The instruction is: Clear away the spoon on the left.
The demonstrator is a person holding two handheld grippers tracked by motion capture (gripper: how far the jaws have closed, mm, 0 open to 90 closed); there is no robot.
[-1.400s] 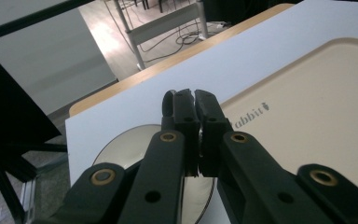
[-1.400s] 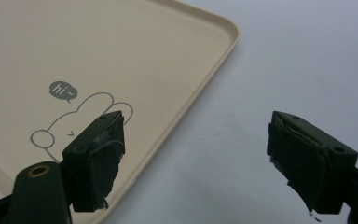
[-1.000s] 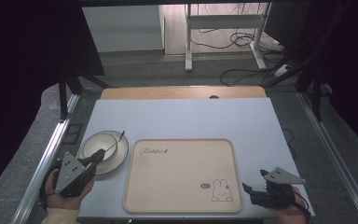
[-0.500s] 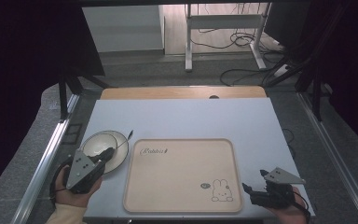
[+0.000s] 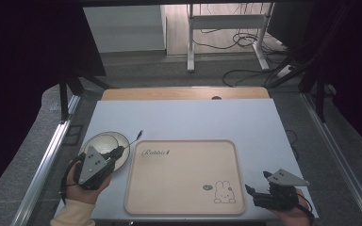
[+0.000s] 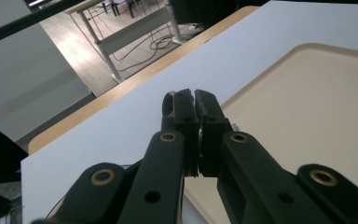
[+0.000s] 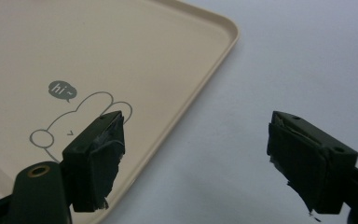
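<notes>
The beige tray [image 5: 184, 176], printed with a rabbit drawing and the word "Rabbit", serves as the landmark; it lies flat on the pale table [image 5: 193, 117], toward the person's edge; the left gripper [image 5: 118, 153] sits just off the tray's left edge, over the near-right part of a round cream plate [image 5: 101, 143] that stands just beside the tray's far-left corner; a thin dark-handled utensil [image 5: 134, 139] leans out from the plate's right rim toward that corner, too small to name more closely; in the left gripper view the jaws are clenched, their black pads [image 6: 191, 100] pressed together with nothing visible between them, pointing across the table along the tray's far-left edge [image 6: 242, 93]; whether the tips touch the plate cannot be told, since the gripper's body hides the spot in the high view; the left hand [image 5: 82, 188] grips its tool from below, a pale sleeve at the wrist; the right gripper [image 5: 257, 193] rests just off the tray's near-right corner, close to the rabbit drawing [image 5: 224, 193]; in the right gripper view its jaws stand wide apart and released, one pad [image 7: 105, 140] over the tray's rim beside the rabbit [image 7: 79, 119], the other over bare table, with nothing between them.
</notes>
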